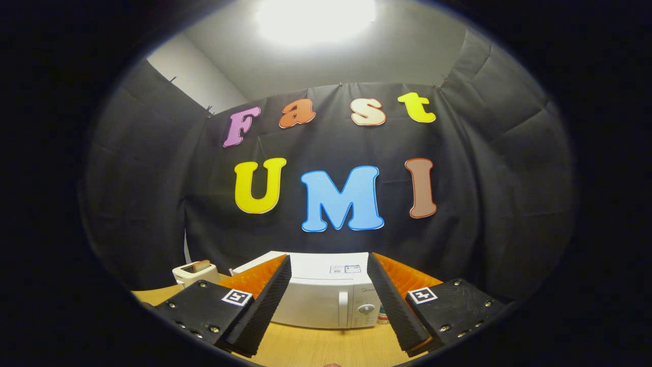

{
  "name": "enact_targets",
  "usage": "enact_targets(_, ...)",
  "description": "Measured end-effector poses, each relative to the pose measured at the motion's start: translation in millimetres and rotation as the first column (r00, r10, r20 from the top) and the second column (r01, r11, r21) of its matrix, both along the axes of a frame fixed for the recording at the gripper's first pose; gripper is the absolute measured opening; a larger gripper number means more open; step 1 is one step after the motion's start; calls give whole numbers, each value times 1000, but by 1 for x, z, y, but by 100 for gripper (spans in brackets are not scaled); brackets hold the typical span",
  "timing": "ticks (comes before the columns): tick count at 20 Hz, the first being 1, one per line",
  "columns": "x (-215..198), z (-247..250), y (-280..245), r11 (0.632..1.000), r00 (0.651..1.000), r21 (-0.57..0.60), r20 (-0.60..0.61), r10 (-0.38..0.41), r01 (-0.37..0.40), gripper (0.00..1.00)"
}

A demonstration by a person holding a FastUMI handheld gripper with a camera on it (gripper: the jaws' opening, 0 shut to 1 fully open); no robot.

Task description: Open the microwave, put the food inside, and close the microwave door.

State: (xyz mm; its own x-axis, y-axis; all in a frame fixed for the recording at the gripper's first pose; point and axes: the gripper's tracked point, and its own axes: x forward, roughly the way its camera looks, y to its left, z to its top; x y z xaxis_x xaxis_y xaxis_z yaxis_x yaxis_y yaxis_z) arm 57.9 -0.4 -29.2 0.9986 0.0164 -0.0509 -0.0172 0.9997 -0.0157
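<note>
A white microwave point(326, 298) stands on the wooden table point(316, 346) straight ahead, beyond my fingers, with its door shut. The vertical handle point(343, 308) and a round knob point(366, 309) show on its front right. My gripper point(330, 265) is held above the table, some way short of the microwave, open wide with nothing between its black ribbed fingers point(265, 306). To the left of the microwave a white toaster point(193, 273) holds a piece of toast point(201, 265) sticking out of its top.
The black cloth wall hangs close behind the microwave and wraps both sides. A small red and green object point(382, 318) sits by the microwave's right front corner, partly hidden by the right finger. Bare table lies between me and the microwave.
</note>
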Motion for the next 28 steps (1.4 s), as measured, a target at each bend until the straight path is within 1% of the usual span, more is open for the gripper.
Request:
enact_targets(9,64,-62,-21,1000,992,11,-127,-20,22,96)
enact_targets(15,103,-109,-25,1000,974,-22,-225,-26,22,96)
enact_targets(19,120,-148,-24,1000,950,-17,-309,-30,27,96)
enact_targets(25,130,-206,-22,999,900,-29,-434,-36,27,96)
enact_targets(26,132,-213,-23,999,891,-30,-452,-46,37,95)
enact_targets(27,134,-220,-23,999,882,-24,-469,-46,39,84)
enact_targets(28,135,-226,-22,999,874,-18,-484,-45,42,81)
